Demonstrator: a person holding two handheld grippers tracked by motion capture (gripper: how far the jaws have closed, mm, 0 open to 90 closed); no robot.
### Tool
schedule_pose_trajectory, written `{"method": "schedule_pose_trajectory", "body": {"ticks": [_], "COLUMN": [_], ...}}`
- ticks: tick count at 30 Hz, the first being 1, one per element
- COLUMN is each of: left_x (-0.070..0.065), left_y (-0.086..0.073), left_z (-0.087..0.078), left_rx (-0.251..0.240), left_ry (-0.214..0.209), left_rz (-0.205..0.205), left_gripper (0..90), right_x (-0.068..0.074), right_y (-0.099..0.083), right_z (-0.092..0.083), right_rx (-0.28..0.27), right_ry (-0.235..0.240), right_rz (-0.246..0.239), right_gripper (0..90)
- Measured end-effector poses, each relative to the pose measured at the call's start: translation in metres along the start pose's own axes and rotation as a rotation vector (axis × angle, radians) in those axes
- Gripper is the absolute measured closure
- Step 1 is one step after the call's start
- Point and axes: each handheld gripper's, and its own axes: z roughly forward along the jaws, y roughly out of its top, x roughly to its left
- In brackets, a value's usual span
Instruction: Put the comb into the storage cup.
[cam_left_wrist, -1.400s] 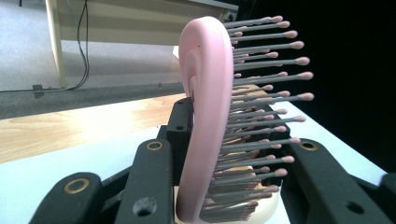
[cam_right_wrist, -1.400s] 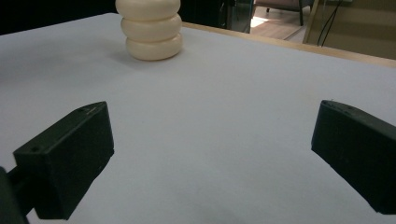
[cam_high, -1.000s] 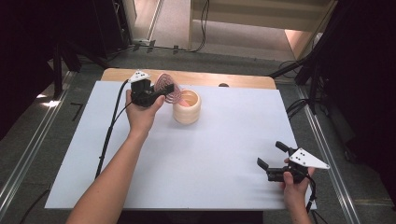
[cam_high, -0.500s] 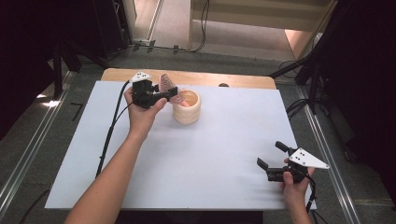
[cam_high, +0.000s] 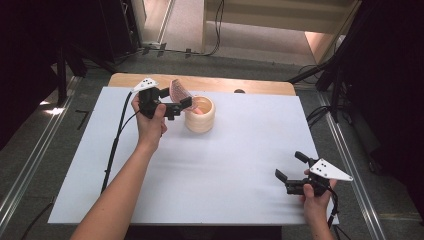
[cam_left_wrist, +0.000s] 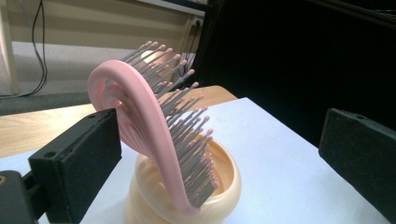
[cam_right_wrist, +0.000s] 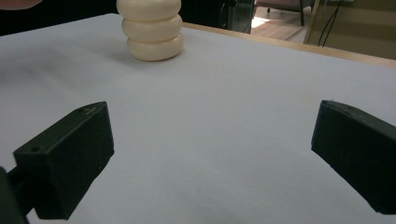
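A pink hairbrush (cam_high: 177, 90) with grey bristles stands head-up in a cream ribbed cup (cam_high: 200, 117) at the far middle of the white sheet. My left gripper (cam_high: 175, 98) is open around the brush. In the left gripper view the brush (cam_left_wrist: 140, 112) leans close to the left jaw, far from the right one, with its lower end inside the cup (cam_left_wrist: 224, 182). My right gripper (cam_high: 290, 166) is open and holds nothing, low over the sheet at the near right. It looks toward the cup (cam_right_wrist: 152, 30).
A white sheet (cam_high: 225, 165) covers the table, with a strip of wooden tabletop (cam_high: 210, 82) showing at the far edge. The left gripper's black cable (cam_high: 117, 135) trails down the sheet's left side. Dark stands and floor rails surround the table.
The brush has shifted slightly over the cup with the left hand. The right gripper has stayed where it was.
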Motion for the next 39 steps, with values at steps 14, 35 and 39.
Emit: {"method": "schedule_pose_trajectory", "body": {"ticks": [14,35,39], "left_x": [-0.002,-0.013,-0.014], "left_y": [-0.010,-0.025,-0.030], "left_z": [-0.023,-0.055,-0.059], "left_rx": [-0.002,-0.008,-0.007], "left_ry": [0.006,-0.004,-0.002], "left_rz": [0.054,0.117,0.120], "left_gripper": [0.0,0.0,0.0], "right_x": [0.000,0.001,0.001], "right_y": [0.000,0.001,0.001], "right_z": [0.000,0.001,0.001], "right_rx": [0.006,0.009,0.009], "right_ry": [0.001,-0.004,-0.004], "right_rz": [-0.004,-0.011,-0.011], "right_gripper": [0.0,0.0,0.0]}}
